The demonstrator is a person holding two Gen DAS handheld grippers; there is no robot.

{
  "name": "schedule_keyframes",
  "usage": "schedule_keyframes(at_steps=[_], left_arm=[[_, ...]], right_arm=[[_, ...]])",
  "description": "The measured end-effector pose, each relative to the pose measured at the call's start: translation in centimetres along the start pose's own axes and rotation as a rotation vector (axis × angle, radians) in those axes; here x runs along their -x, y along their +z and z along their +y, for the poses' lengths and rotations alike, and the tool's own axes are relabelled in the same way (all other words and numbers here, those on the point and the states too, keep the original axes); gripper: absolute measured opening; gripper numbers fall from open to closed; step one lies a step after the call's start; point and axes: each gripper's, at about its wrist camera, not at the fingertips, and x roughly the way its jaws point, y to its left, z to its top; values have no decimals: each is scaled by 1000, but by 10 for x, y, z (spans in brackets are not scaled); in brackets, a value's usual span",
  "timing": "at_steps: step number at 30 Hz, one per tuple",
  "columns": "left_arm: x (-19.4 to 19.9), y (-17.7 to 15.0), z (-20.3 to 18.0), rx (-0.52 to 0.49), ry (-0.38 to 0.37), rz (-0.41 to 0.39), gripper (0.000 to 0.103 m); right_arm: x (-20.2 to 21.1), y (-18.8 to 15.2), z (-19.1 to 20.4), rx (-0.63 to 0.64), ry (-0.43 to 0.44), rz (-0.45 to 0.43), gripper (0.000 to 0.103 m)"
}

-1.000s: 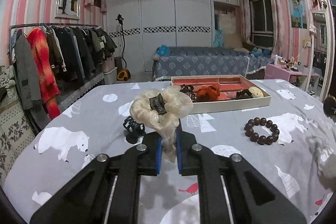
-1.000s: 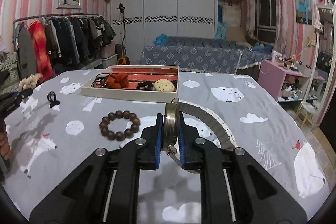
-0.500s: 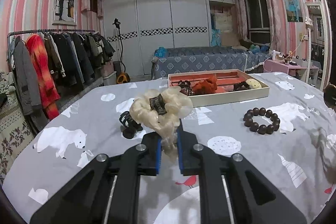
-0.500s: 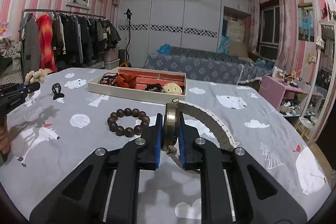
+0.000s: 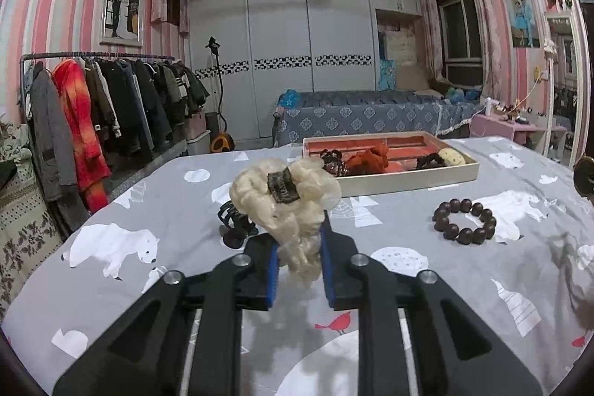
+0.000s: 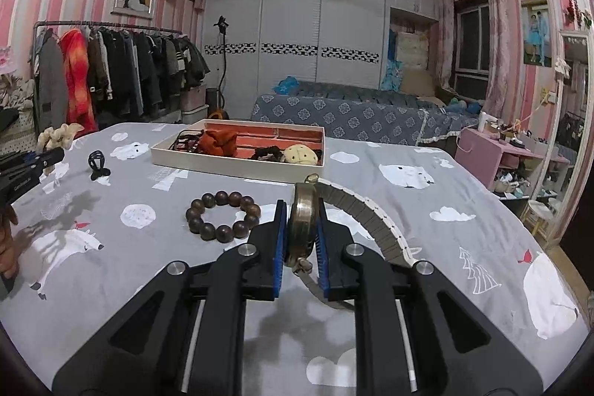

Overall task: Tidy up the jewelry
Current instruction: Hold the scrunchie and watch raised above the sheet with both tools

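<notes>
My left gripper [image 5: 299, 262] holds a cream scrunchie [image 5: 286, 199] with a dark label above the bed cover; its jaws are opening, and the fabric still fills the gap and touches the pads. My right gripper [image 6: 301, 247] is shut on the bronze case of a wristwatch [image 6: 304, 225], whose metal band arcs off to the right. A brown bead bracelet [image 6: 222, 216] lies on the cover ahead of it. The cream tray [image 6: 237, 167] with red lining holds an orange scrunchie, dark hair ties and a yellowish round piece. In the right wrist view the left gripper [image 6: 44, 158] shows at the left edge.
A black claw clip [image 5: 232, 218] lies on the grey polar-bear cover just left of the scrunchie. A clothes rack [image 5: 92, 106] stands to the left, a blue-covered bed [image 5: 371, 117] behind the tray, and a pink side table [image 6: 497, 154] to the right.
The gap between the left jaws has widened a little around the scrunchie, which stays between them. The right gripper keeps its hold on the watch.
</notes>
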Motion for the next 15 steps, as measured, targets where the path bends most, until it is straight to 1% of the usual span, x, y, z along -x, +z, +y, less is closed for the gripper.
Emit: schedule_keyframes(at_steps=[2, 6, 8, 11, 12, 15], left_arm=[[1, 0, 0, 2, -5, -3, 20], [4, 0, -3, -13, -17, -20, 13], [5, -1, -4, -18, -21, -29, 12], [6, -1, -5, -19, -28, -32, 12], [7, 0, -4, -18, -26, -36, 12], [10, -1, -3, -6, 9, -53, 11]], right_arm=[[3, 0, 0, 4, 3, -14, 15], [11, -1, 8, 47, 4, -59, 14], [13, -1, 15, 75, -2, -71, 14], [13, -1, 16, 84, -6, -72, 14], [13, -1, 15, 80, -9, -69, 14], [13, -1, 11, 62, -12, -70, 14]])
